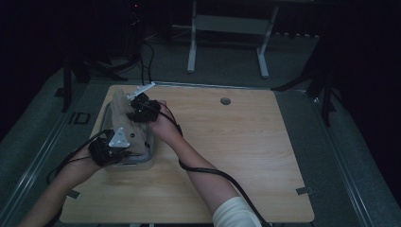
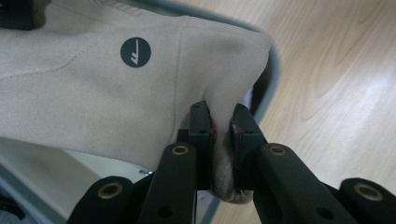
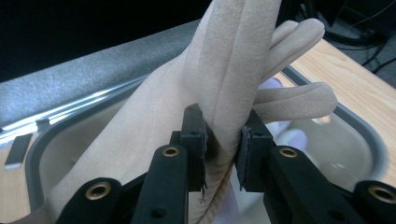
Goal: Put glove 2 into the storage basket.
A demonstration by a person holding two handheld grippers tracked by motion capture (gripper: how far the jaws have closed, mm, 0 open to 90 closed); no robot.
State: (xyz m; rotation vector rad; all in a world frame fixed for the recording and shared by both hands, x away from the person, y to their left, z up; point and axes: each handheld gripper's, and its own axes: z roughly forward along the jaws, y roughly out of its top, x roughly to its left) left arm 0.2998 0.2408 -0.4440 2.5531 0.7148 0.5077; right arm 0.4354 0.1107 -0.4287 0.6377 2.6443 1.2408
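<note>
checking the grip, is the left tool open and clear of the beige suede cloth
No, the left tool is shut on a fold of the beige suede cloth, pinched between its black jaws.

The glove [image 2: 93,88] is beige suede with a round dark logo [image 2: 135,52] bearing a white mark. The tub [image 3: 369,140] has a grey rim and a pale inside. The surface [image 1: 236,137] is light wood grain. Both tongs are black with brass-coloured rivets.
</note>
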